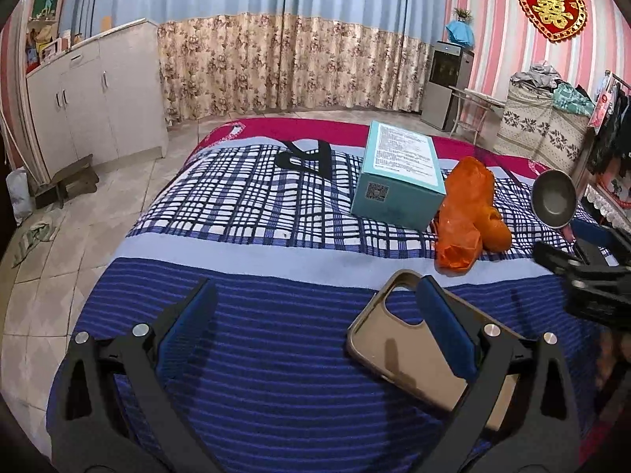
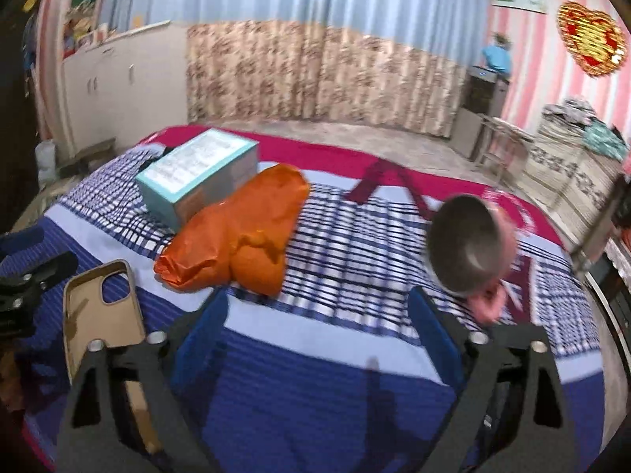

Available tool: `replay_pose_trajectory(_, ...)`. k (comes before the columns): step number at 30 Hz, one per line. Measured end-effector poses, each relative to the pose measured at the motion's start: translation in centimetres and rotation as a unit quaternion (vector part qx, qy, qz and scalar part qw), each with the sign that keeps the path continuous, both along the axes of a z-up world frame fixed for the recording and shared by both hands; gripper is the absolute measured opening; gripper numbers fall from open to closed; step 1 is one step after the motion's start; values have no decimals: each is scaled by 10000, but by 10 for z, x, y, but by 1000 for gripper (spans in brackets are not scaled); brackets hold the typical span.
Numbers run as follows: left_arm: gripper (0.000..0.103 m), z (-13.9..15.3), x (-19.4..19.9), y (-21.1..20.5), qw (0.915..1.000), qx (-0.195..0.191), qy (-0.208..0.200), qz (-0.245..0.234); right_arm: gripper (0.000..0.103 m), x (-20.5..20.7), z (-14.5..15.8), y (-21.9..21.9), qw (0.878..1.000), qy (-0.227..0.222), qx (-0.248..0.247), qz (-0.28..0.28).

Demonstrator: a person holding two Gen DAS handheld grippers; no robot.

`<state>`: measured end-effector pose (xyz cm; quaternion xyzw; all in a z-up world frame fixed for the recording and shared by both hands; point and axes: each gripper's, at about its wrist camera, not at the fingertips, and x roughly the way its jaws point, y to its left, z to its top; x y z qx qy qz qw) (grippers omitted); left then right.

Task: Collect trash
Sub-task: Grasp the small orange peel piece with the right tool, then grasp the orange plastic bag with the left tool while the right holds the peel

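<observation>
Through the left wrist camera we look down over a bed (image 1: 276, 315) covered in a blue striped and plaid blanket. Our left gripper (image 1: 315, 295) hangs just above it with its jaws spread wide and nothing between them. A tan rubbery phone case (image 1: 398, 351) lies flat on the stripes, partly under the right-hand jaw, though we cannot tell whether the jaw touches it. Farther up the bed sit a teal rectangular cardboard box (image 1: 398, 181) and, touching its near corner, a crumpled orange plastic bag (image 1: 469, 216). A grey metal bowl (image 1: 554, 203) tilts on its side near the bed's right edge, and the right gripper (image 1: 591, 268) shows as dark hardware just below it.

Through the right wrist camera, which is blurred, our right gripper (image 2: 319, 307) also has its jaws spread and empty, pointing down at the blanket between the orange plastic bag (image 2: 236, 236) and the grey metal bowl (image 2: 469, 244). The teal cardboard box (image 2: 201, 173) lies beyond the bag, the phone case (image 2: 102, 307) to the left.

As we judge it, the collecting has barely begun: no container for trash is visible, nothing is held, and the bag, likely the trash or its sack, lies untouched. Everything is left to do.
</observation>
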<state>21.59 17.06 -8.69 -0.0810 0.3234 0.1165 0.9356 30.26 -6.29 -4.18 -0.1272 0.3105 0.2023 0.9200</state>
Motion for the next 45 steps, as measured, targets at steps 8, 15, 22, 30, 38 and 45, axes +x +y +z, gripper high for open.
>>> replay_pose_trajectory(8, 97, 0, -1, -4, 10000, 21, -4, -62, 53, 30, -8, 24, 9978, 452, 112, 469)
replay_pose_trajectory(15, 97, 5, 0, -14, 9997, 165, -10, -153, 18, 22, -1, -1, 9958, 495, 597, 483)
replay_pose_trajectory(22, 97, 22, 30, -53, 9980, 123, -7, -624, 17, -14, 7, -71, 9961, 362, 784, -188)
replay_pose_trajectory(30, 76, 5, 79, -98, 9925, 186, 658, -1018, 17, -57, 18, -136, 9941, 181, 799, -712)
replay_pose_trajectory(38, 26, -4, 82, -106, 9900, 159, 811, -1145, 17, -76, 17, -173, 9905, 144, 909, -1019)
replay_pose_trajectory(45, 26, 13, 42, -106, 9926, 229, 550, -1059, 54, -66, 4, -154, 9922, 284, 860, -860)
